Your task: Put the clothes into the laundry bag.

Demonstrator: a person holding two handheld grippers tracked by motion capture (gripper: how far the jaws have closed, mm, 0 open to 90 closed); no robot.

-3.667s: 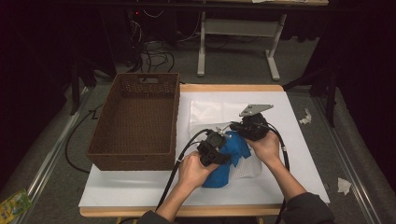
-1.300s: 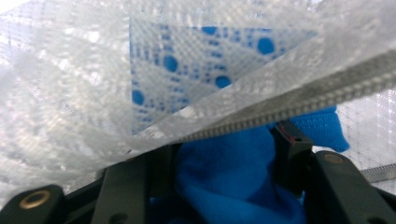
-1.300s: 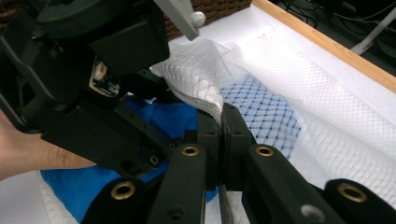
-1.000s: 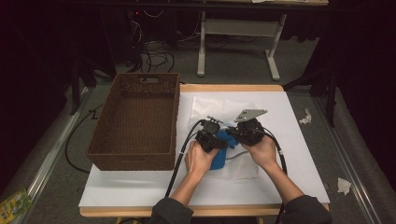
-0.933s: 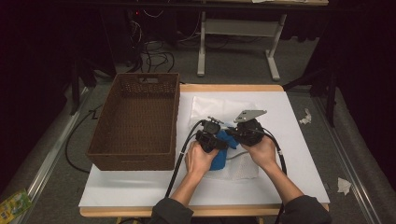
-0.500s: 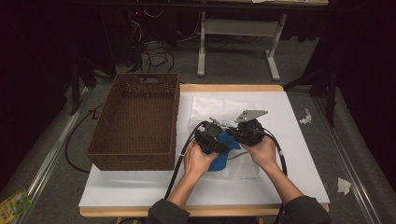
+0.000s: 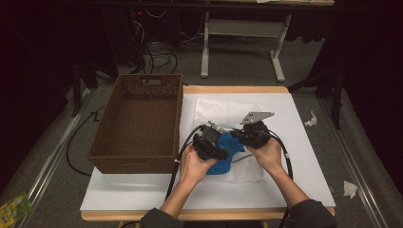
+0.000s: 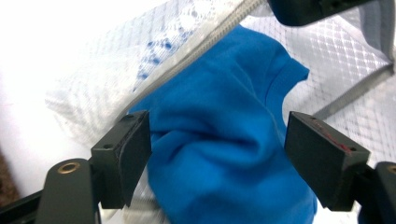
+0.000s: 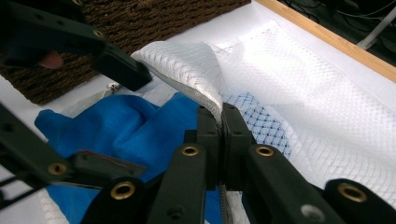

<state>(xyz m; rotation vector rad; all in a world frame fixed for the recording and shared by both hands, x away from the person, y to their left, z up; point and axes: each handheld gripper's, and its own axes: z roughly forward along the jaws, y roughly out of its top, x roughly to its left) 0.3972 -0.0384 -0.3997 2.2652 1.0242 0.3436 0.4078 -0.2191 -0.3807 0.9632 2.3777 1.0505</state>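
- In the high view, the blue garment [image 7: 224,151] lay bunched near the middle of the table [image 7: 304,142], half inside a white mesh laundry bag [image 7: 223,108], between the two hands and at about 3 o'clock from the wicker basket [image 7: 138,123].
- The right gripper [image 9: 219,122] had its jaws pressed together on the bag's zippered rim [image 9: 205,95], lifting that edge so the mouth stood open toward 9 o'clock in the right gripper view.
- The left gripper [image 8: 217,140] had its jaws apart, having just been opening, with the blue cloth between them but neither pad pressing on it.
- From the left jaws the garment lay straight ahead at 12 o'clock, its bulk running up toward 1 o'clock into the bag's opening.
- The left hand was judged the nearer and freer one for the next push or pull, since the right was occupied holding the rim.
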